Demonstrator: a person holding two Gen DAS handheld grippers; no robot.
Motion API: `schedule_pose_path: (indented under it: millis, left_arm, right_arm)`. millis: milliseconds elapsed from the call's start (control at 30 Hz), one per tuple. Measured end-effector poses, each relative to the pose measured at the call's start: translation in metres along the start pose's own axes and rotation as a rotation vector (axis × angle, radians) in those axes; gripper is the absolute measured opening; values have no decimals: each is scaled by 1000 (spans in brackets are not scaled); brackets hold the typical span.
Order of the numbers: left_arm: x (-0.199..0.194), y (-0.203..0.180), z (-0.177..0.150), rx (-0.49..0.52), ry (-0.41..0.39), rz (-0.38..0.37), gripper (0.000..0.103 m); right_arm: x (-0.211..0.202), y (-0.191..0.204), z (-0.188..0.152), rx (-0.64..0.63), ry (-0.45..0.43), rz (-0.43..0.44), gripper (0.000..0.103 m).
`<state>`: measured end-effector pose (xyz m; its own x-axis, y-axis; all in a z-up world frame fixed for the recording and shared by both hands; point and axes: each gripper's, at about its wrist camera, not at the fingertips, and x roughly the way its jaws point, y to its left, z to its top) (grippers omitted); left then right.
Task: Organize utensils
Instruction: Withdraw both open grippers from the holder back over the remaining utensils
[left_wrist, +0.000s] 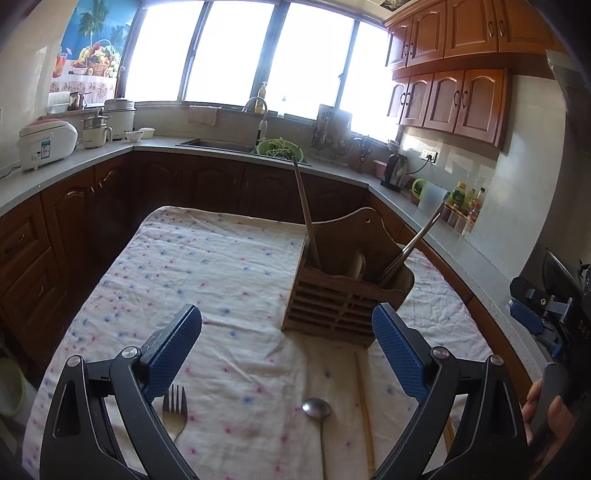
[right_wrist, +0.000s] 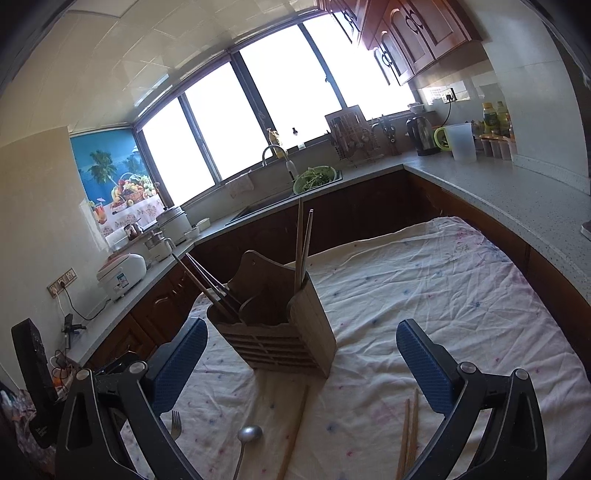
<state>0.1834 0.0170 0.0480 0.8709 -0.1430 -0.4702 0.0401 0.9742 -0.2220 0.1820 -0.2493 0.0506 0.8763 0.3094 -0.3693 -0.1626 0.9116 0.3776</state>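
A wooden utensil holder (left_wrist: 343, 295) (right_wrist: 280, 332) stands on the cloth-covered table, with chopsticks (right_wrist: 302, 243) and metal utensils (left_wrist: 413, 243) upright in it. On the cloth in front lie a fork (left_wrist: 175, 410) (right_wrist: 176, 424), a metal spoon (left_wrist: 317, 410) (right_wrist: 249, 434), a single wooden chopstick (left_wrist: 364, 410) (right_wrist: 295, 432) and a pair of chopsticks (right_wrist: 410, 439). My left gripper (left_wrist: 286, 332) is open and empty above the fork and spoon. My right gripper (right_wrist: 301, 350) is open and empty, near the holder; it also shows at the right edge of the left wrist view (left_wrist: 539, 317).
The table has a white speckled cloth (left_wrist: 207, 266) (right_wrist: 443, 295). Kitchen counters wrap around behind it, with a sink (left_wrist: 221, 144), a green colander (left_wrist: 280, 149), rice cookers (left_wrist: 44, 146), a kettle (left_wrist: 395, 171) and bottles (right_wrist: 495, 118).
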Motion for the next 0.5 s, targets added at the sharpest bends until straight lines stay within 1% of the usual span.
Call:
schedule_pose_path:
  millis: [400, 500]
  left_arm:
    - [-29, 0, -40, -3, 61, -4, 96]
    - [-33, -2, -54, 5, 76, -9, 96]
  right_arm:
    - [-37, -12, -47, 48, 60, -17, 103]
    - [-40, -13, -62, 24, 84, -51, 103]
